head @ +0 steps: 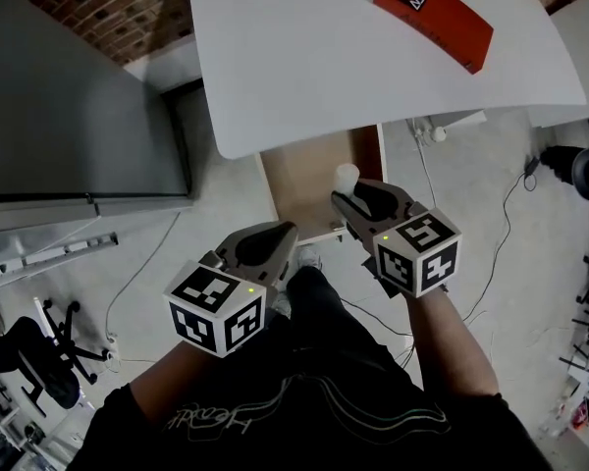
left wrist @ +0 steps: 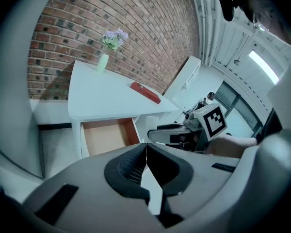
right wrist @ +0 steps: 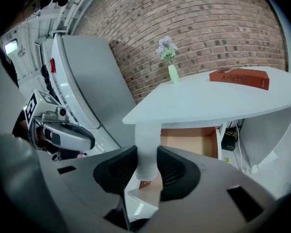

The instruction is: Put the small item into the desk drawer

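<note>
The drawer (head: 309, 177) stands open under the white desk (head: 304, 67), so that step is done. The right hand-held gripper (right wrist: 146, 165) is clamped on the small white item (right wrist: 147, 144), held over the drawer's four o'clock corner. Left to do, I'd say: lower it in and release. The left hand-held gripper (left wrist: 145, 161) has its jaws together, with nothing between them. The count: one item, one drawer, two grippers, and one red book (head: 434, 18) at one o'clock.
</note>
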{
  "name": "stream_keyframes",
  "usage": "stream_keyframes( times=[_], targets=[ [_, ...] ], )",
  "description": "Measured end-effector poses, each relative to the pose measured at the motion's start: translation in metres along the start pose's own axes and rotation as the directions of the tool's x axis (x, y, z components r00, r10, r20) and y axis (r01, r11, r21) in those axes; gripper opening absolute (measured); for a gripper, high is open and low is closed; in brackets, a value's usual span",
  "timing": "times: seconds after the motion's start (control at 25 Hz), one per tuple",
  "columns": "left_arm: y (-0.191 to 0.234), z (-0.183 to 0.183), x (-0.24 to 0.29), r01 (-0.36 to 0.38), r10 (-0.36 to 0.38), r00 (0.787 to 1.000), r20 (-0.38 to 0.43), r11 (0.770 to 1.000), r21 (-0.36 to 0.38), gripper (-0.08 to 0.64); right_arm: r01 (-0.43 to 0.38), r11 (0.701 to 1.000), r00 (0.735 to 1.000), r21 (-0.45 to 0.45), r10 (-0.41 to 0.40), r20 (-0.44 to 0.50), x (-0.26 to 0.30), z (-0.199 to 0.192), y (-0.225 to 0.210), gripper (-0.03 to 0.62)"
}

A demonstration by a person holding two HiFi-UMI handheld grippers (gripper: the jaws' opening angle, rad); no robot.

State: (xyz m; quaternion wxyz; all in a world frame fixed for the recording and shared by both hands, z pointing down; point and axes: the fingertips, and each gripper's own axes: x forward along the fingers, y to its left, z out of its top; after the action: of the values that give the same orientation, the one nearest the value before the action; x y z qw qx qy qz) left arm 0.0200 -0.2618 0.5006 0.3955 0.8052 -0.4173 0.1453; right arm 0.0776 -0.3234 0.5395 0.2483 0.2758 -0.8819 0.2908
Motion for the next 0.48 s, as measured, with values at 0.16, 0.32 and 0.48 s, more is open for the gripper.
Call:
stream_keyframes(
  times=[0.16, 0.32, 0.48],
  targets=[
    [0.020, 0.000, 0.000, -0.021, 0.021, 1.000, 0.006, 1.000, -0.013, 0.021, 0.005, 0.999, 0.999, -0.040, -0.007, -0.053, 0.032, -0.005, -0.010, 0.135],
    [0.040, -0.004, -0.001, -0.047, 0.048, 0.999, 0.005, 0.999, -0.025, 0.021, 0.022, 0.997, 0.994, -0.079, -0.031, -0.107, 0.062, -0.019, -0.021, 0.135],
    [0.053, -0.011, -0.002, -0.065, 0.065, 0.998, 0.005, 0.997, -0.052, 0.021, 0.043, 0.996, 0.984, -0.081, -0.056, -0.167, 0.090, -0.040, -0.036, 0.135]
  ],
)
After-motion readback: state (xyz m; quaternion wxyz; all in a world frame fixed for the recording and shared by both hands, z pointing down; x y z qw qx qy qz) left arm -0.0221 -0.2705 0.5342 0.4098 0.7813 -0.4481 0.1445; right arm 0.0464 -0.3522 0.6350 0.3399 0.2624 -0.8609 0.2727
